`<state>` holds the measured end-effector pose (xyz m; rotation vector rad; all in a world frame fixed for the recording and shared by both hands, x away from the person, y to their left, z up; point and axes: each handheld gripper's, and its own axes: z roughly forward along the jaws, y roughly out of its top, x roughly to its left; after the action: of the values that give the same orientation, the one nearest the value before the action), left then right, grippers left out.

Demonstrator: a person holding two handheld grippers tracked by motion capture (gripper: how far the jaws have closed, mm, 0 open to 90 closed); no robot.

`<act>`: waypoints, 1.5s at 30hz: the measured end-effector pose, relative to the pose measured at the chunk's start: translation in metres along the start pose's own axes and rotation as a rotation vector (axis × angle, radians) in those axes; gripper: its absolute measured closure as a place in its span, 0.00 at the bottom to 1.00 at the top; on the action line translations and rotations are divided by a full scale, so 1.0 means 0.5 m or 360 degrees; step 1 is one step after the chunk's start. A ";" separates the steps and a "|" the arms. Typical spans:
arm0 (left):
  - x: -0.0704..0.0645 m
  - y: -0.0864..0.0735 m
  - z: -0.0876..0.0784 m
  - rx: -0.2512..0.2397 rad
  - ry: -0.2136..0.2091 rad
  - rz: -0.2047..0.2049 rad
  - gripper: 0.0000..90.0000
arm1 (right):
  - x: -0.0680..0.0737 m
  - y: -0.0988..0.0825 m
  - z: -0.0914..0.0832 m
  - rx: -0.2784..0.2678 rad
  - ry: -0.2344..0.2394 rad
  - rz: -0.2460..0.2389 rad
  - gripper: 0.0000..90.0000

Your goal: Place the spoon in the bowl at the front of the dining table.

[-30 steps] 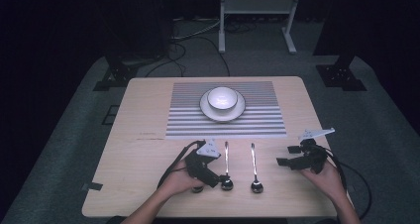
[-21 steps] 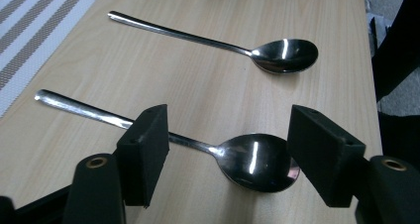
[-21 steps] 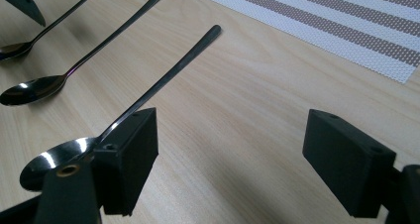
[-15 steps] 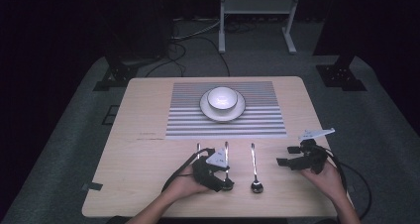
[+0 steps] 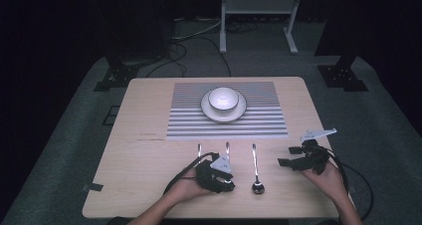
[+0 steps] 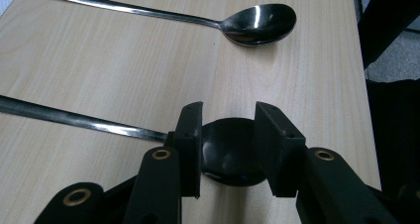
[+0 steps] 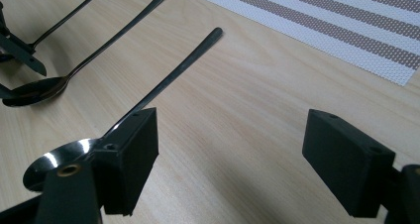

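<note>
held thing: middle polished steel spoon [image 6: 233, 152], bowl end clamped between the pads of the left tool [image 6: 229, 152]; jaws have just been closing, now pinched on the bowl sides
spoon place: flat on the pale wood tabletop [image 5: 149, 160], near edge, handle at 12 o'clock toward the striped grey-white placemat [image 5: 268, 123]
long axis: 12–6 in high view, bowl at 6; left tool comes in from 6, so grip sits across the bowl, not the handle
left tool in high view: [image 5: 224, 177], over the mid spoon's bowl
right tool: [image 7: 230, 164] jaws wide apart, nothing between the pads; rests at 3 o'clock of the spoons [image 5: 293, 158]
nearer hand: left is on the mid spoon; right tool's nearer to the right-hand steel spoon [image 5: 256, 172], just beside one jaw
left-hand steel spoon: [image 5: 199, 150], mostly under left hand
white ceramic bowl on white saucer: [image 5: 223, 98], on mat at 12
count: 3 spoons, 1 bowl, 1 saucer, 1 mat, 2 tools
next (judgement): lift straight up, handle prob sags
</note>
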<state>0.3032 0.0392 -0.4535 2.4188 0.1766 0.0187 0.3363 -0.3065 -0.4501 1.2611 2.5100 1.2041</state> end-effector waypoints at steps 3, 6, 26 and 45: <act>-0.002 -0.001 0.005 0.0003 -0.0012 -0.0003 0.71 | 0.001 0.000 0.000 0.0002 0.0000 -0.0001 0.23; -0.003 -0.002 0.009 0.0023 -0.0009 0.0014 0.71 | 0.001 0.001 -0.001 -0.0001 0.0000 -0.0003 0.23; -0.025 -0.007 0.019 0.0044 0.0058 0.0070 0.71 | 0.005 0.013 -0.003 0.0006 0.0025 0.0026 0.22; -0.031 -0.012 0.019 0.0014 0.0089 0.0079 0.71 | 0.075 0.107 0.063 0.0105 0.0108 -0.0100 0.21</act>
<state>0.2878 0.0351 -0.4641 2.4327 0.1425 0.1084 0.3584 -0.2416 -0.4258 1.1642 2.6370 1.1792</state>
